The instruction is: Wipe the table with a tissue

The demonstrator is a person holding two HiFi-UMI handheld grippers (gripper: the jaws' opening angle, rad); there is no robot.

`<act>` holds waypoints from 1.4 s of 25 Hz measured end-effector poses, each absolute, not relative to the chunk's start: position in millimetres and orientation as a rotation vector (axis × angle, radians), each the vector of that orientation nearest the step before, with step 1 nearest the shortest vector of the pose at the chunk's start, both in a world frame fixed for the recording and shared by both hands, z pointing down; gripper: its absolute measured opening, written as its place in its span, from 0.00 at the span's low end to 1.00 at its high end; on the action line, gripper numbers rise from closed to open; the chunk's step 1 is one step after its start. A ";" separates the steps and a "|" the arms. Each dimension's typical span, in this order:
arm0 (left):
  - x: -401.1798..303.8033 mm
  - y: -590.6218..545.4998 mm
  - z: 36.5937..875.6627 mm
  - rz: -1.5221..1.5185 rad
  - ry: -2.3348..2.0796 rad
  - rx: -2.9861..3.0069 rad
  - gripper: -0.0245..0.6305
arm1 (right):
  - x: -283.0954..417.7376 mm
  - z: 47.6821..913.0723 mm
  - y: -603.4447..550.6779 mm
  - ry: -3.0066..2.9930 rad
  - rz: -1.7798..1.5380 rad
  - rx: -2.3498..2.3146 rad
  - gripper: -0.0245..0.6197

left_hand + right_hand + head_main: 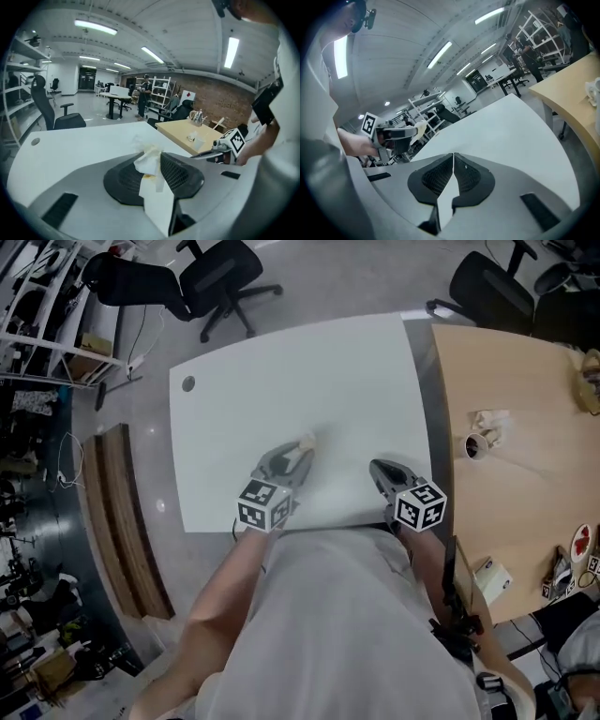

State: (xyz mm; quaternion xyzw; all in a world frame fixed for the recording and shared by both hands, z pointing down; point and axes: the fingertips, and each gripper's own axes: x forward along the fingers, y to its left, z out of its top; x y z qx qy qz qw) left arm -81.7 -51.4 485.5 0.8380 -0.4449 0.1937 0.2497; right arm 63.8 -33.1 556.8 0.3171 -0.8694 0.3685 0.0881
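Left gripper [293, 457] is pinching a crumpled white paper tissue [148, 161], jaws partly apart, over the near half of the white rectangular table [309, 371]. Right gripper [453, 161] is resting w/ jaws together, empty (1 of 2 working). Risk: tissue tearing or slipping out w/ hard dragging.

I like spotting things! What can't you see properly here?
- Head view: the white table's near edge, hidden by the person's shirt.
- Left gripper view: part of the tissue, pinched inside the left tongs.
- Head view: objects at the wooden table's right edge, cut off and tiny.
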 end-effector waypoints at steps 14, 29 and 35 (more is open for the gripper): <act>-122.2 16.6 473.9 0.355 -1.346 2.214 0.19 | 48.1 519.5 -63.5 -2.671 0.927 0.929 0.06; -132.7 45.4 466.0 0.260 -1.364 2.313 0.19 | 27.5 457.7 -7.2 -2.778 0.638 0.926 0.06; -146.3 69.6 465.9 0.234 -1.382 2.315 0.19 | 13.1 456.2 19.9 -2.776 0.624 0.915 0.06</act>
